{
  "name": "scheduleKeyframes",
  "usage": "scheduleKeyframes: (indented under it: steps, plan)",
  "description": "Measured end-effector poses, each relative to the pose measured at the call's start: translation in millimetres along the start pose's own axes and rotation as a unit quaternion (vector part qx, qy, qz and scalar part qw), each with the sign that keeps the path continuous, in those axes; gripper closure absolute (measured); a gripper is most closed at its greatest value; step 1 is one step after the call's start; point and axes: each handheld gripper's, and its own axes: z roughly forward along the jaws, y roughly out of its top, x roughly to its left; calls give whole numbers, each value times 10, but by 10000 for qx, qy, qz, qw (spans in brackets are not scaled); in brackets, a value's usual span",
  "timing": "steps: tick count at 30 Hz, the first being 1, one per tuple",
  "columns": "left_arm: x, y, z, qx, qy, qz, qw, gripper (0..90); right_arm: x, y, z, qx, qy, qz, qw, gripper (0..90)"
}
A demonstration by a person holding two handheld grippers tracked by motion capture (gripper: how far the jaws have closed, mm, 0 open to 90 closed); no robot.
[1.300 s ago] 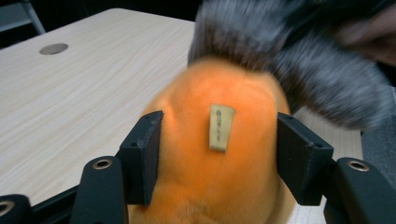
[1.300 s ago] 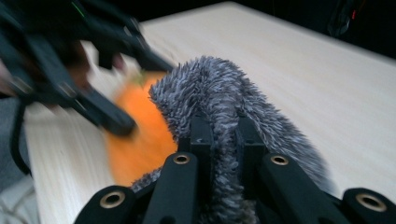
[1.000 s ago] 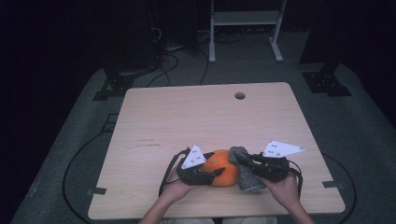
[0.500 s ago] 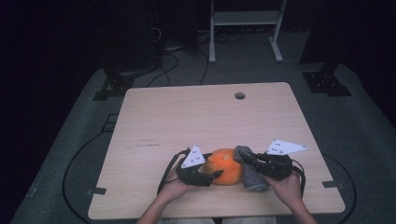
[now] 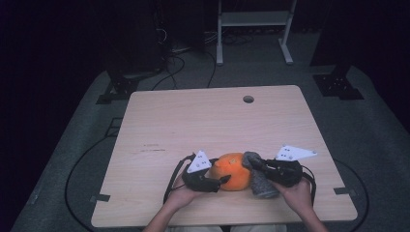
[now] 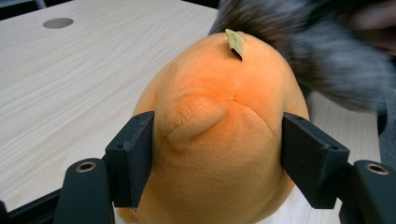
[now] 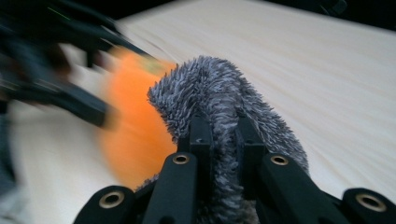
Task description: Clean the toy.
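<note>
While the right gripper (image 5: 261, 166) pinches the grey fur (image 7: 224, 102), the left gripper (image 5: 223, 179), fingers (image 6: 133, 158) just widening around the orange plush (image 5: 233, 170) at the worktop's (image 5: 193, 121) six o'clock, should ease off slowly.

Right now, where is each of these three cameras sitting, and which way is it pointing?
High view: above the person's side, looking forward and down on the table; both forearms enter from the bottom.
Left gripper view: rides the left gripper, looking along its jaws, which flank the orange plush toy.
Right gripper view: rides the right gripper, whose jaws pinch the grey fuzzy fabric.
Shared: all three views show toy and fabric.
</note>
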Motion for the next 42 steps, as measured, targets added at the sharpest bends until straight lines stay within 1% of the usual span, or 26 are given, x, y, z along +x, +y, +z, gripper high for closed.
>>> scheduleKeyframes:
  steps: [1, 3, 5, 6, 8, 10, 11, 12, 14, 15, 16, 17, 18, 20, 24, 26, 28, 30, 32, 33, 35, 37, 38, 40, 41, 42]
  plan:
    - [-10, 5, 11, -21, 22, -27, 10000, 297, 77, 42, 9, -34, 51, -178, 9998, 803]
    - [-56, 7, 29, -49, 118, -34, 9999, 300, 225, 100, 36, -107, 234, -371, 9990, 803]
    - [-109, 10, 35, -30, 210, 26, 9998, 304, 308, 128, 84, -8, 176, -586, 9981, 802]
    - [-122, 14, 36, -32, 222, 24, 9997, 305, 301, 123, 109, 41, 136, -643, 9978, 802]
    - [-137, 27, 30, -42, 88, 109, 9999, 296, 218, 94, 125, 15, 139, -506, 9986, 803]
    - [-140, 33, 20, -60, -221, 254, 9994, 269, 85, 36, 99, -27, 136, -216, 9997, 803]
    - [-143, 28, 8, -95, -325, 356, 9988, 264, 37, 11, 77, -57, 101, -109, 9999, 803]
    - [-144, 23, 2, -125, -337, 416, 9985, 249, 1, -8, 54, -61, 39, -63, 10000, 803]
    - [-139, 21, 28, -84, -223, 352, 9991, 188, -53, -35, 26, -57, 75, 46, 9999, 803]
    - [-139, 20, 46, -40, -155, 361, 9992, 171, -57, -40, 27, -60, 80, 28, 9999, 803]
    - [-143, 18, 85, 123, 1, 373, 9992, 140, -47, -39, 31, -64, 60, 19, 10000, 803]
    - [-131, 6, 120, 252, -2, 359, 9990, 122, -29, -29, 37, -46, 59, -15, 10000, 803]
    - [-119, -15, 128, 200, -45, 285, 9994, 133, 2, -13, 42, -23, 75, -66, 9999, 803]
    - [-120, -22, 109, 135, 9, 286, 9995, 234, 128, 27, 38, -33, -33, -349, 9994, 804]
    - [-174, 4, 77, 80, 124, 452, 9989, 313, 304, 115, 25, -132, 198, -537, 9983, 805]
    - [-189, 13, 55, -43, 127, 461, 9988, 346, 322, 130, 44, -86, 132, -644, 9978, 805]
    - [-173, 39, 17, -187, 130, 417, 9989, 364, 252, 106, 36, -127, 85, -563, 9983, 805]
    - [-157, 64, -17, -306, 112, 372, 9988, 374, 107, 48, 15, -113, -14, -282, 9995, 806]
    - [-151, 73, -46, -360, 144, 346, 9986, 379, -8, -9, 2, -80, -35, 91, 9999, 806]
    - [-154, 72, -49, -337, 173, 377, 9986, 381, -27, -18, -2, -76, -32, 135, 9999, 806]
    - [-169, 70, -45, -310, 199, 421, 9984, 385, 32, 25, -16, -146, 36, 77, 9999, 806]
    - [-193, 86, -38, -292, 203, 465, 9983, 388, 152, 104, -23, -261, 181, -139, 9994, 805]
    - [-201, 92, -34, -301, 195, 481, 9982, 388, 218, 134, -18, -265, 188, -275, 9991, 805]
    - [-213, 99, -38, -303, 158, 466, 9983, 389, 274, 148, 2, -244, 99, -494, 9984, 805]
    - [-212, 97, -45, -307, 148, 468, 9983, 389, 259, 137, 0, -238, 112, -450, 9986, 806]
    - [-208, 94, -50, -322, 137, 452, 9984, 389, 199, 108, -1, -227, 157, -295, 9992, 805]
